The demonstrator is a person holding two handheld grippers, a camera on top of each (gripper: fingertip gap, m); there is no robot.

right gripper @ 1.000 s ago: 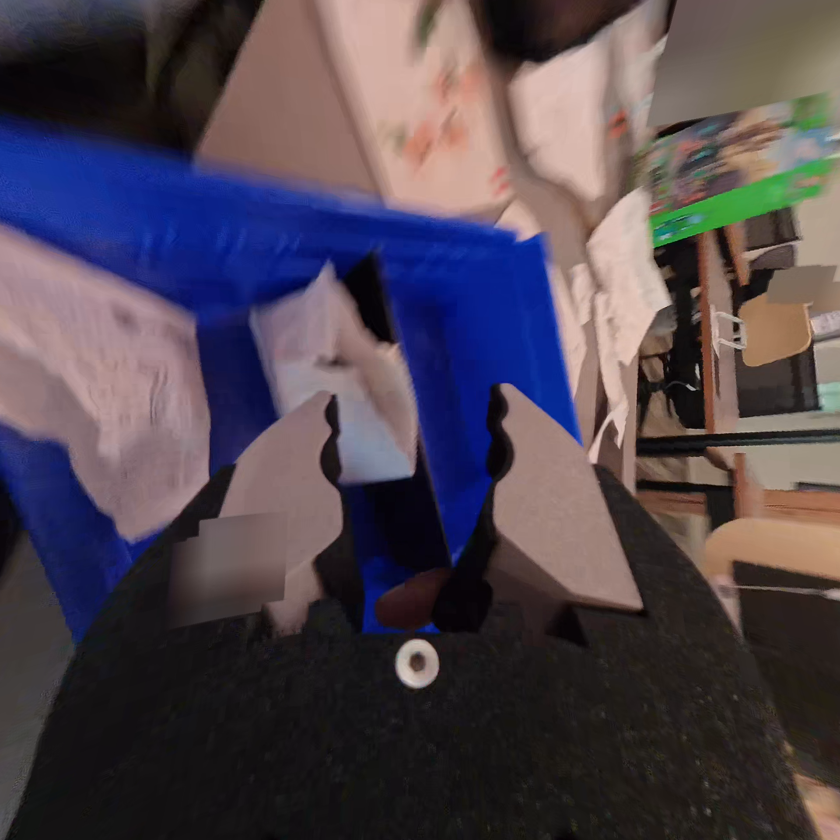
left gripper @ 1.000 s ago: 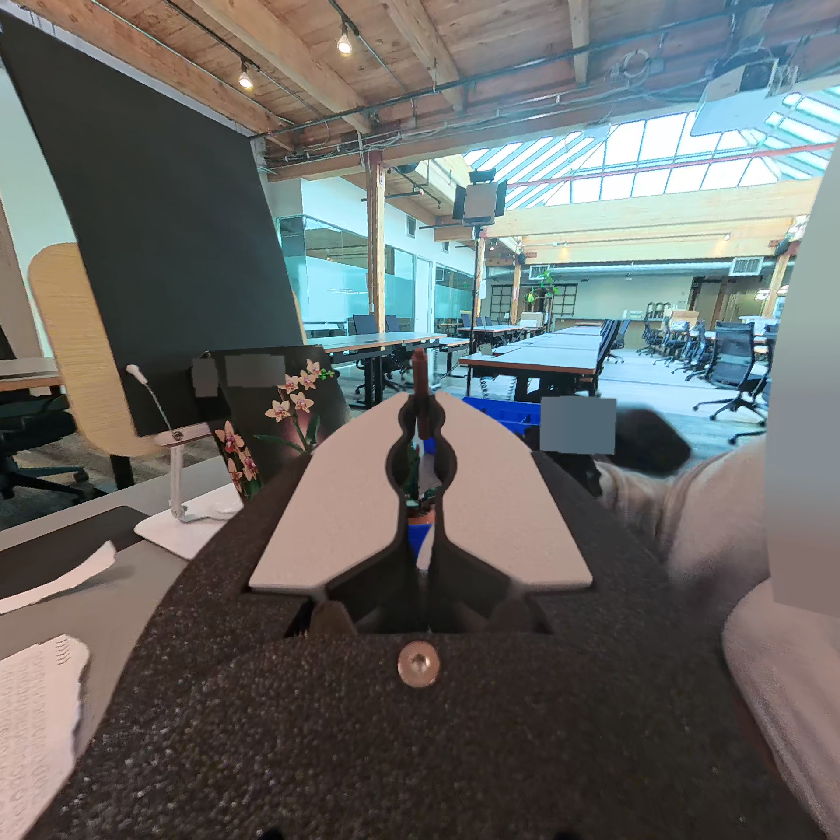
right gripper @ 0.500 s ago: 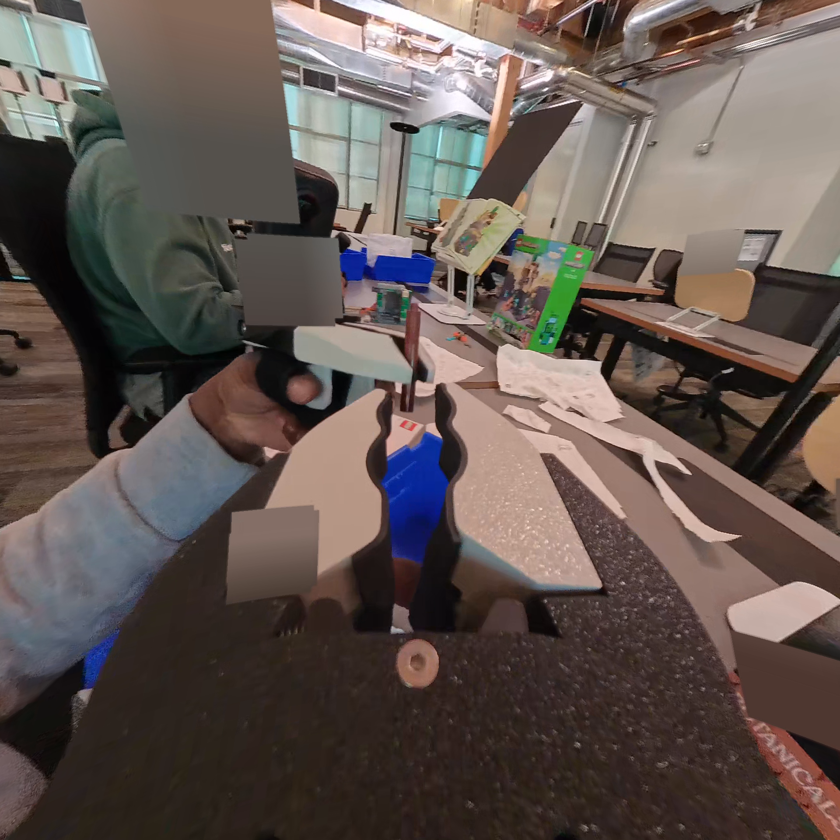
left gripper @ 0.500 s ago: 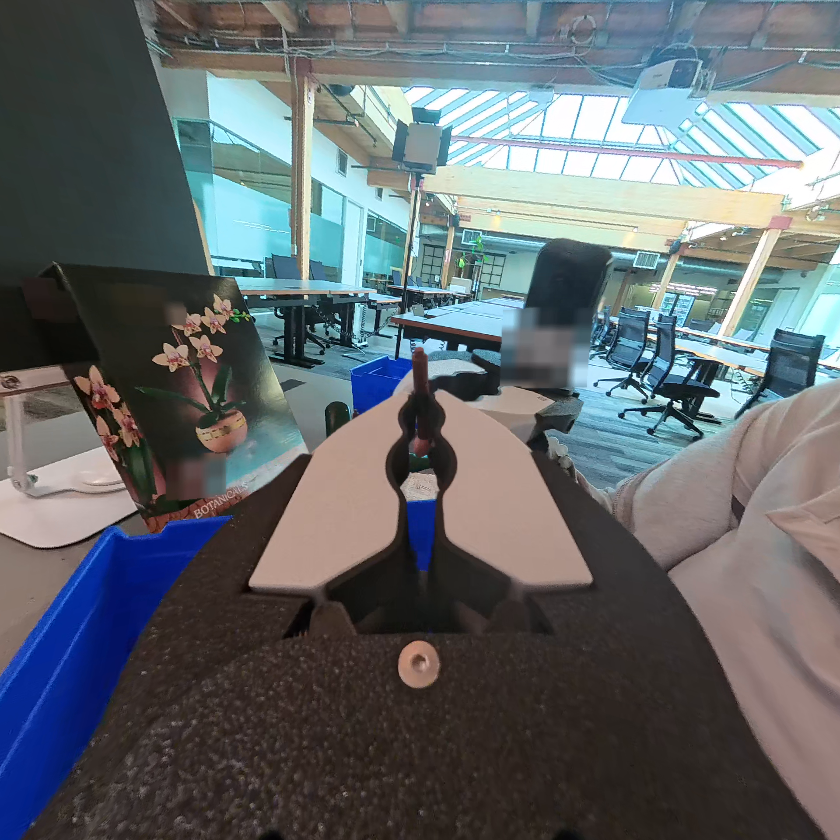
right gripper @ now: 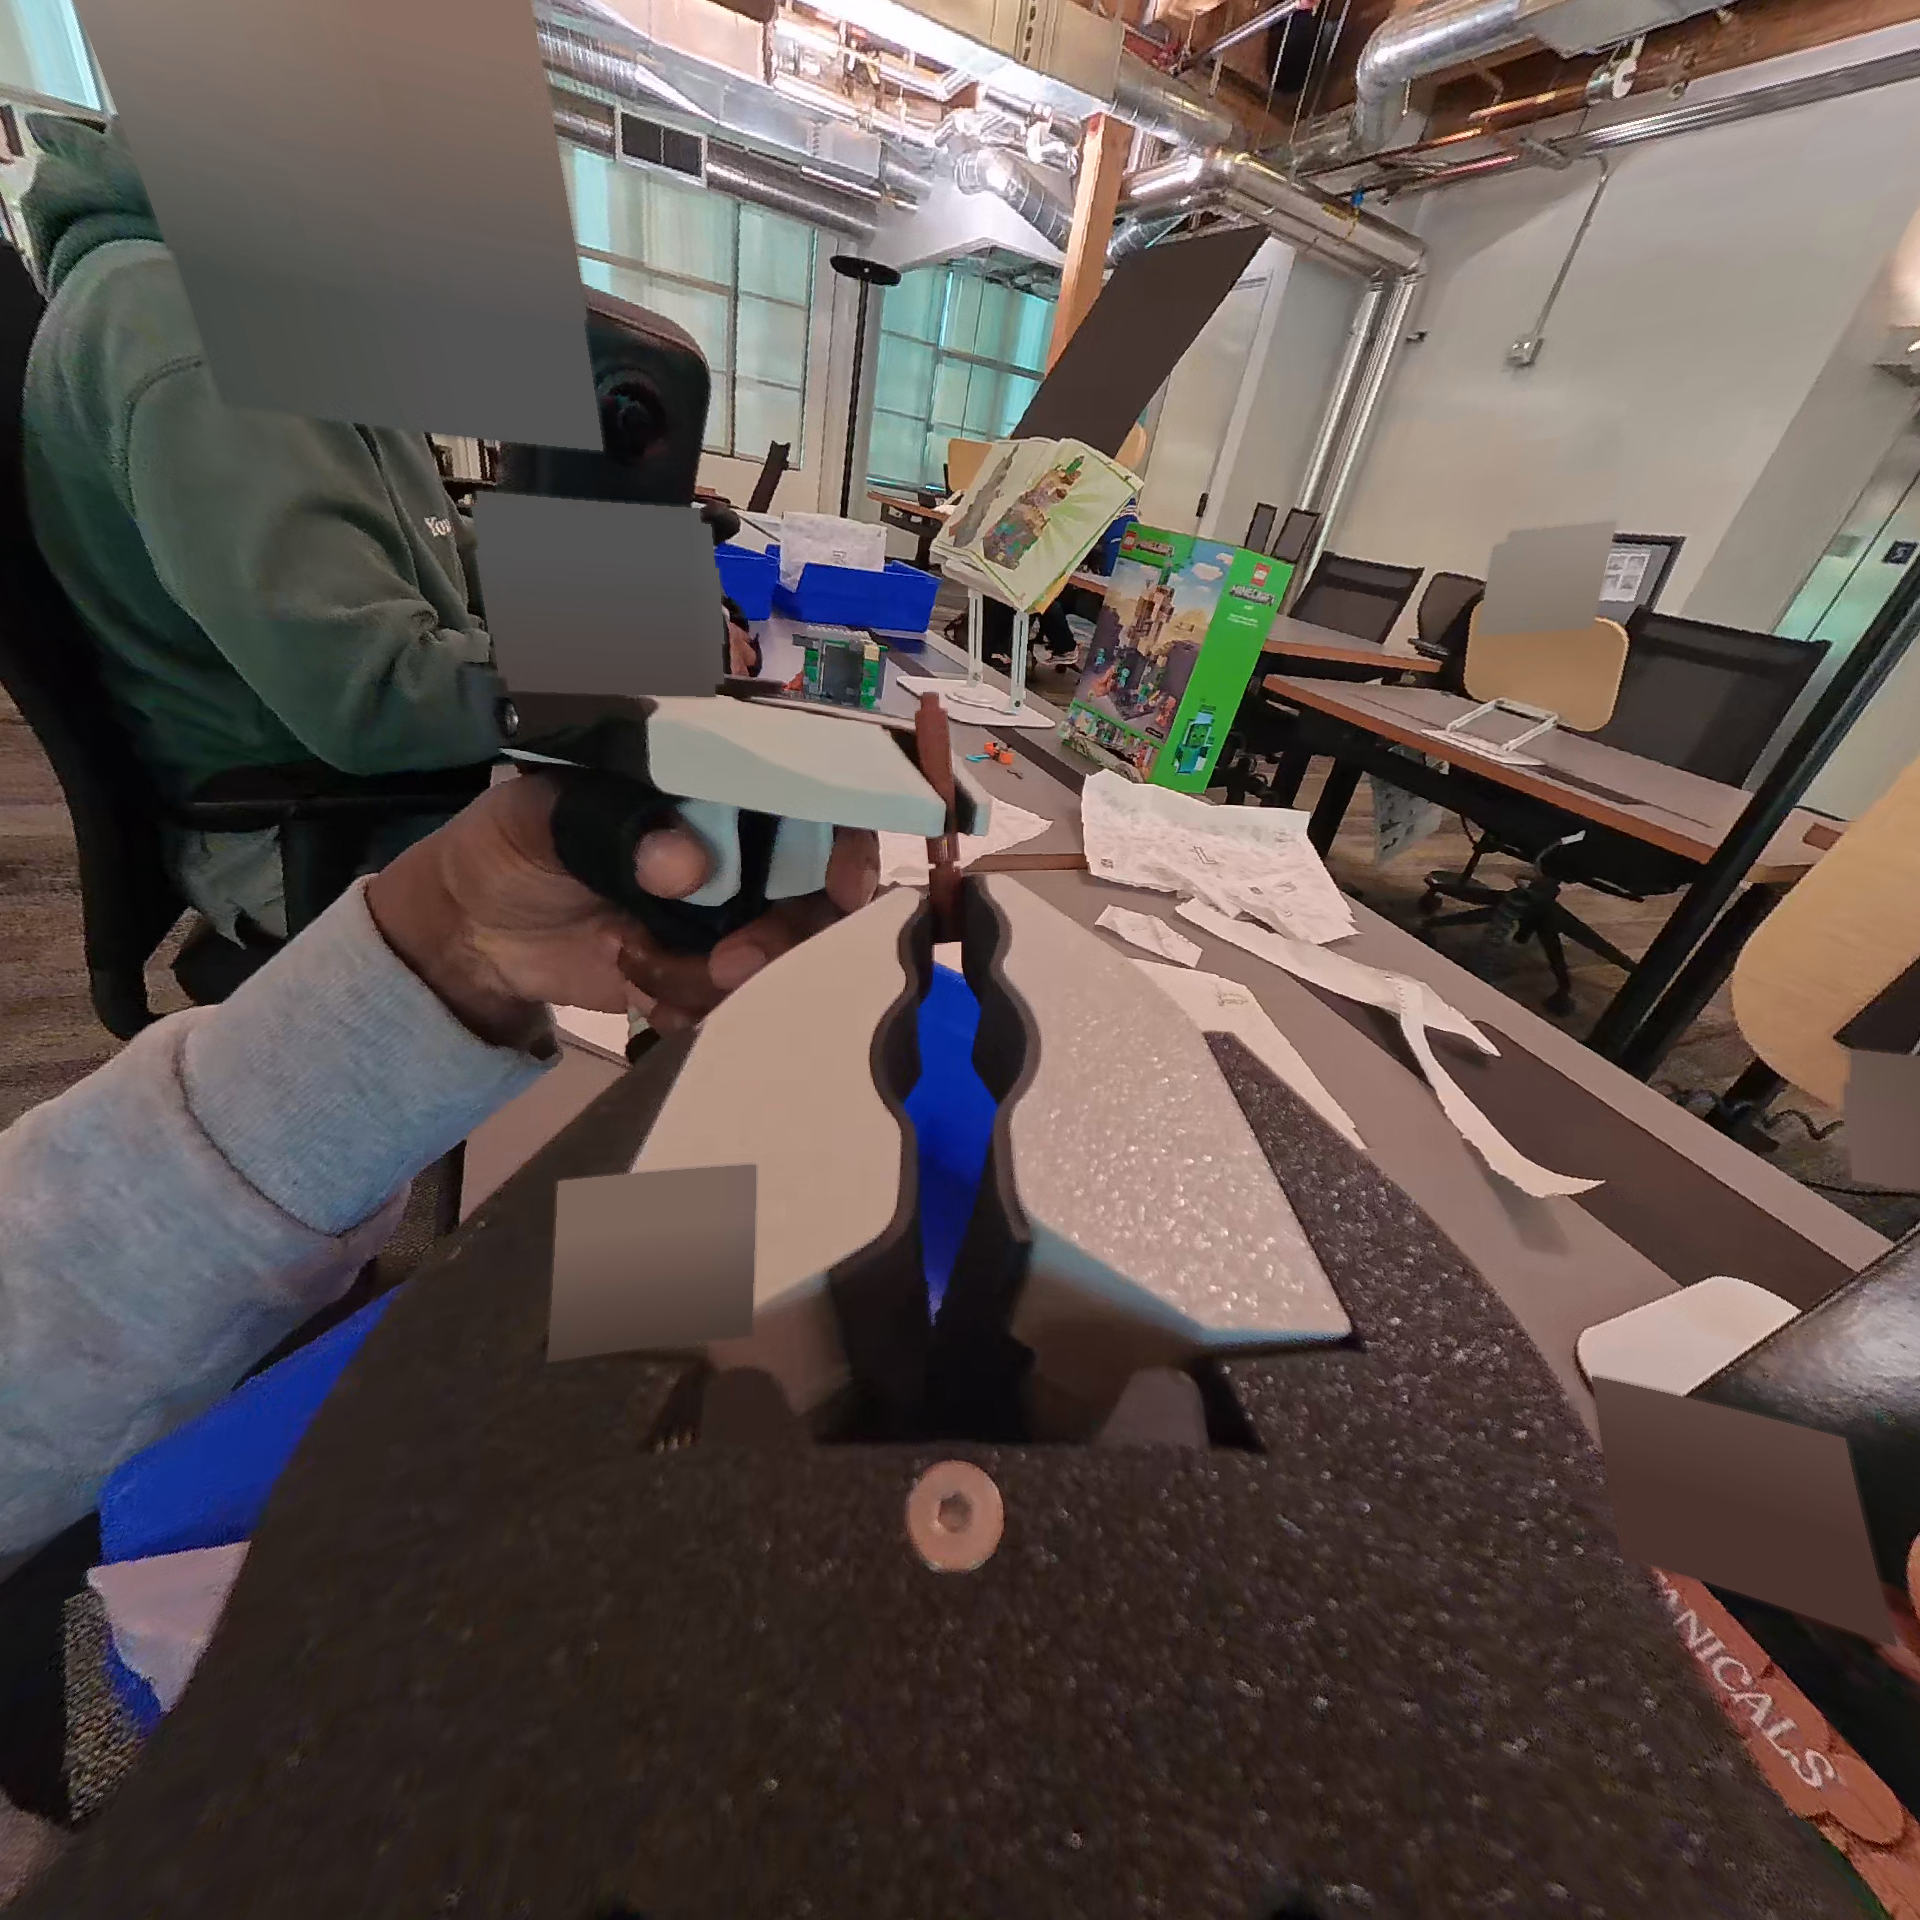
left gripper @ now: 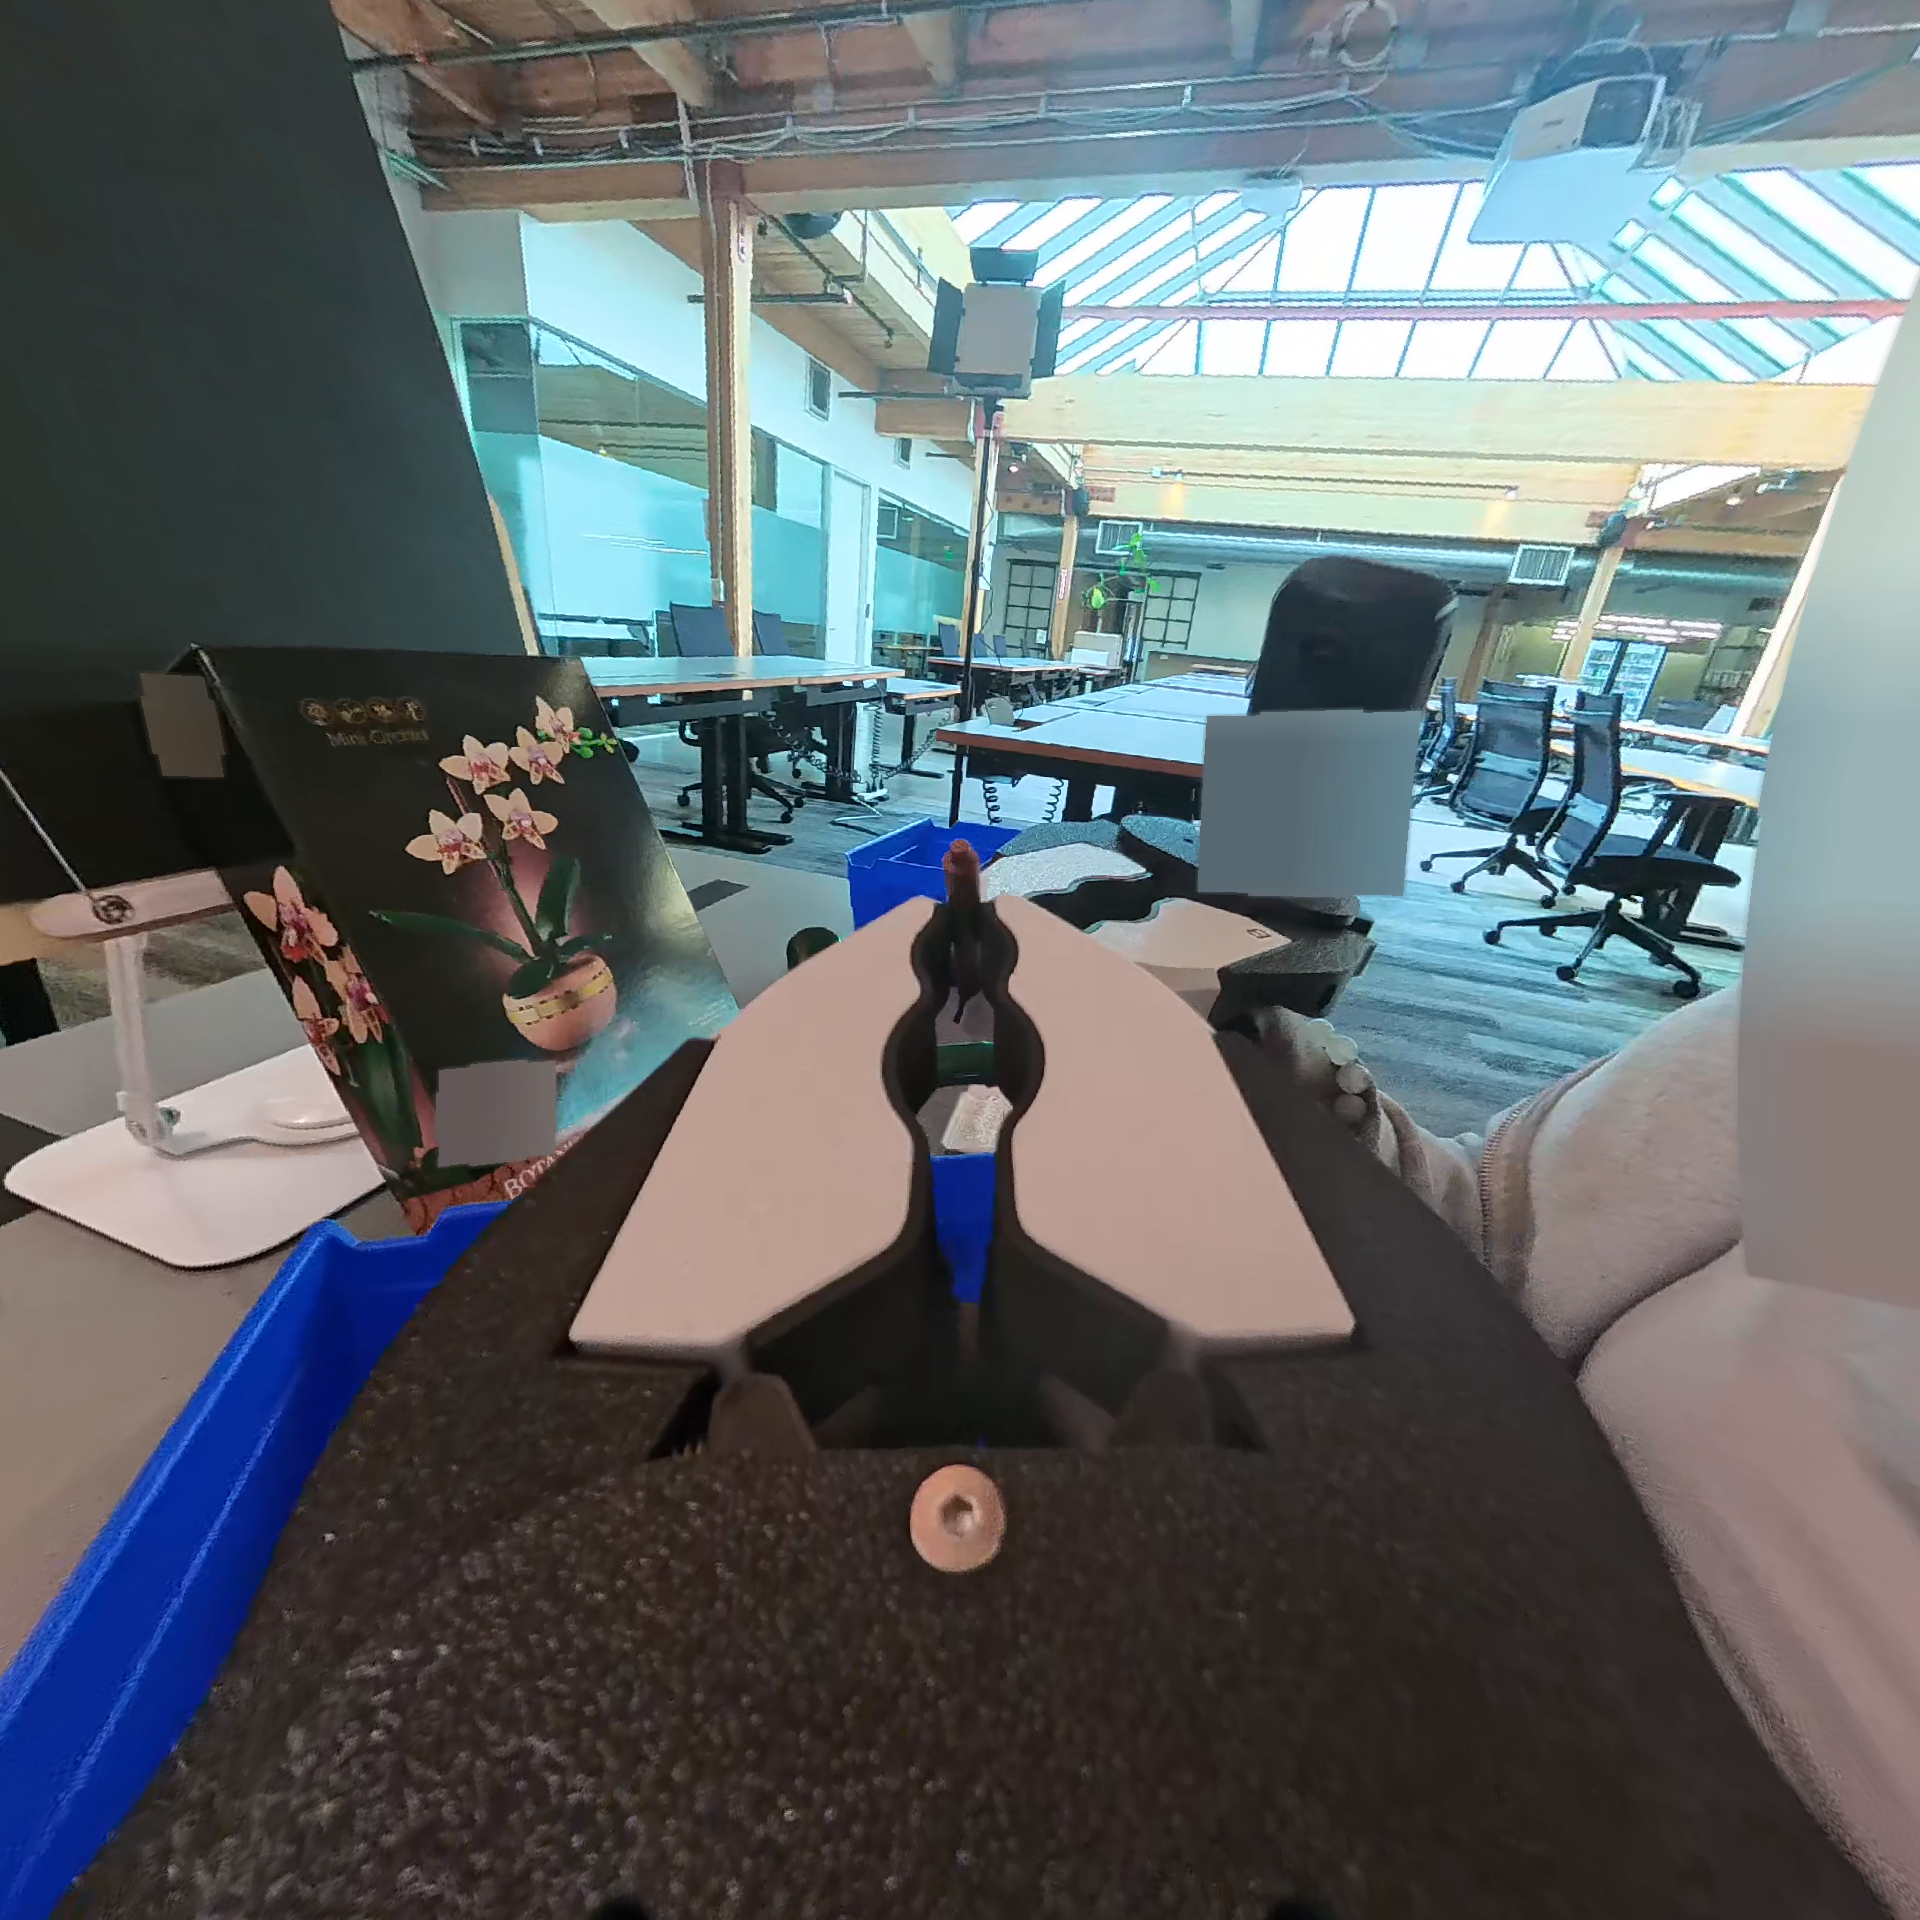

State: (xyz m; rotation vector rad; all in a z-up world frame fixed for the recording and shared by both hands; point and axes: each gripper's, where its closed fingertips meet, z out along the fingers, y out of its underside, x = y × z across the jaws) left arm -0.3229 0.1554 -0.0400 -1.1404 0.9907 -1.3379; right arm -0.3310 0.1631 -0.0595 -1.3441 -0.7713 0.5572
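Open-plan office: desk rows [left gripper: 1091, 732], swivel chairs [left gripper: 1621, 852], skylights [left gripper: 1351, 270]

Each camera sits just behind its own tool and looks forward along the two fingers, so foam body and fingers fill the lower half of both views. The left wrist view, over the left tool [left gripper: 961, 914], looks level across the blue bin [left gripper: 187, 1455] toward the flower-printed box [left gripper: 457, 894] and a long hall of desks; the right tool [left gripper: 1164, 894] shows close ahead. The right wrist view, over the right tool [right gripper: 948, 904], faces along the counter [right gripper: 1558, 1174] toward a green box [right gripper: 1174, 655], with the left tool [right gripper: 935, 800] just beyond. Both views share the thin brown rod [left gripper: 961, 883] at the fingertips and the bin.
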